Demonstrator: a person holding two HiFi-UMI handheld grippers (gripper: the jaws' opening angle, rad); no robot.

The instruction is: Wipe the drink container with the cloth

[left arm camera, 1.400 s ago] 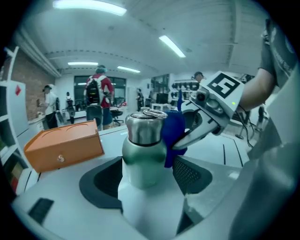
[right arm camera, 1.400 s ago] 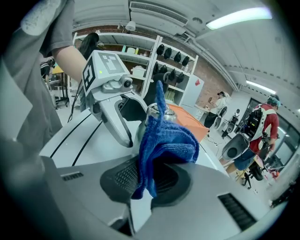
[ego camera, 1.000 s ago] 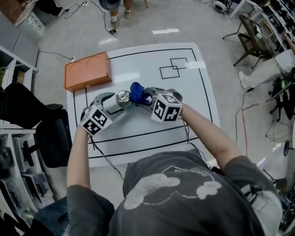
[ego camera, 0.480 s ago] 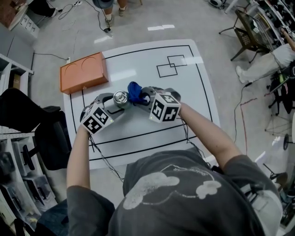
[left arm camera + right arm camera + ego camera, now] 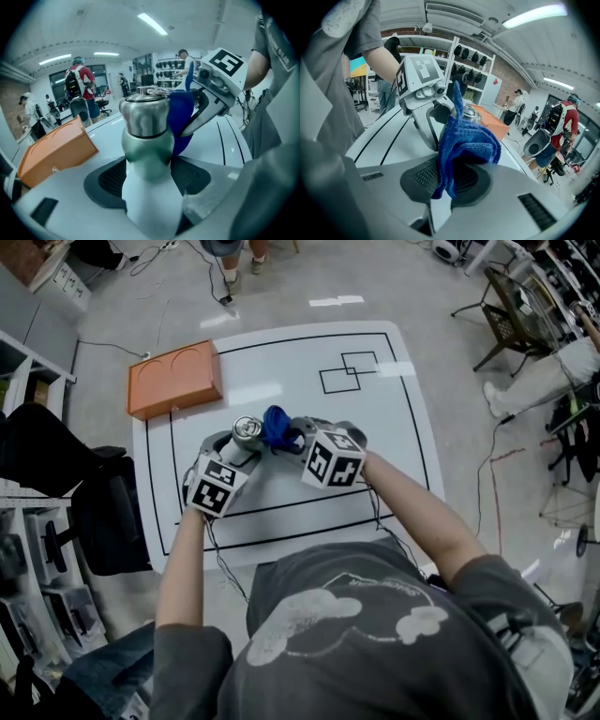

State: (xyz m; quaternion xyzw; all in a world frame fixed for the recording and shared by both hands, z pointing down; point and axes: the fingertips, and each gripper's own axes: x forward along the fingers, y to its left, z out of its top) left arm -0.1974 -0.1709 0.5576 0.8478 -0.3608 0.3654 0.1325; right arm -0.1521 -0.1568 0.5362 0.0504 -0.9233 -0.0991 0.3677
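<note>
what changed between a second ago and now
The left gripper rolled at the wrist, its forearm swinging in toward the body, and its jaws have just been closing a little on the bottle between them. The right gripper holding the blue cloth against the bottle, and the orange box, stayed as they were.

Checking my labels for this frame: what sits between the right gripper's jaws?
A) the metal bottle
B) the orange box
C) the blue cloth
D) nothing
C: the right gripper view shows the right gripper clamped on the bunched blue cloth.
</note>
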